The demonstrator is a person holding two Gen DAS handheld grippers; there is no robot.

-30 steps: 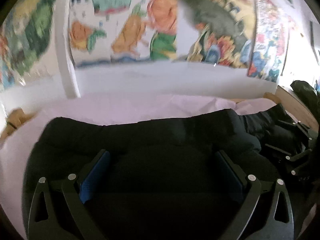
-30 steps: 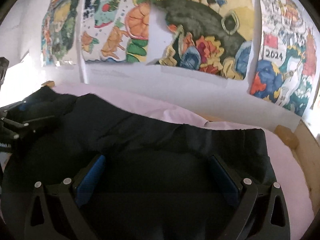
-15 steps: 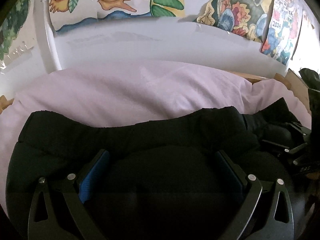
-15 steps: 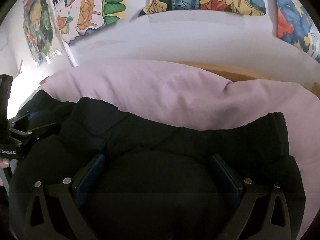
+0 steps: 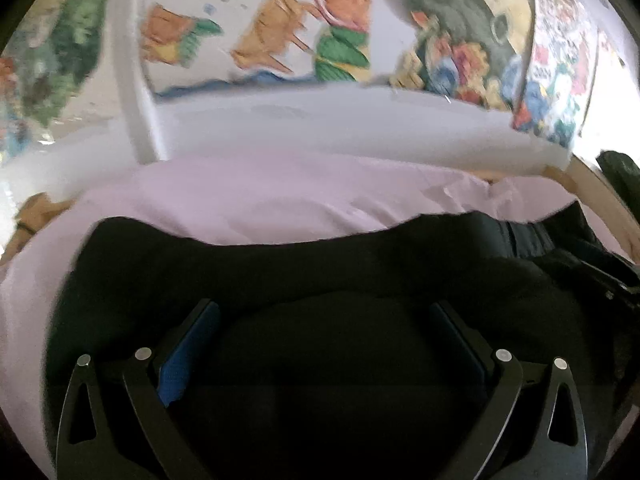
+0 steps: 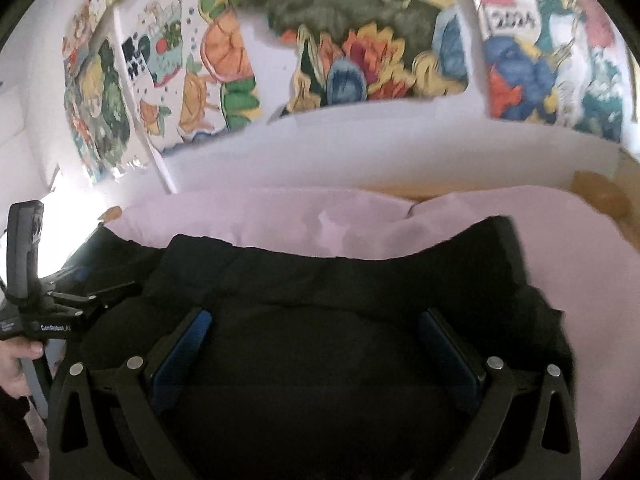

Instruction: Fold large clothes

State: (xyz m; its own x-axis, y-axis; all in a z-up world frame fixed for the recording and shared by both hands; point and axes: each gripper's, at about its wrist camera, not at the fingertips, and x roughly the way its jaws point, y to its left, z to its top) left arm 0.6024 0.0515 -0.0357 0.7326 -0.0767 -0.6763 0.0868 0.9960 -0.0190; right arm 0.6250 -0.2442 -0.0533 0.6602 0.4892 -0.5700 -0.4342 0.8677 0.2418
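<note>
A big black piece of clothing (image 5: pixel 320 264) lies on a bed with a pale pink sheet (image 5: pixel 248 200). It is thick and dark, and it fills the lower part of both views. Its far edge makes a wavy line across the sheet.

The left tongs (image 5: pixel 320 320) have their two arms spread wide apart. Black cloth bulges up between them. The blue pads (image 5: pixel 180 360) sit at the sides of the cloth. I cannot tell if the tongs really pinch the cloth or just rest on it.

The right tongs (image 6: pixel 316 328) look the same. Their arms are spread wide too, with black cloth (image 6: pixel 320 280) heaped between them. I cannot tell if they grip it.

In the right view, the left tongs (image 6: pixel 80 300) show at the left edge, low on the cloth. A hand (image 6: pixel 16 364) holds their handle. In the left view, a bit of the right tongs (image 5: pixel 612 280) shows at the right edge, on the cloth.

Behind the bed is a white wall (image 6: pixel 380 140). Bright paintings (image 6: pixel 360 40) hang on it, with orange, green, blue and yellow shapes. A wooden bed frame (image 6: pixel 600 196) peeks out at the far right corner. The left view is blurry.
</note>
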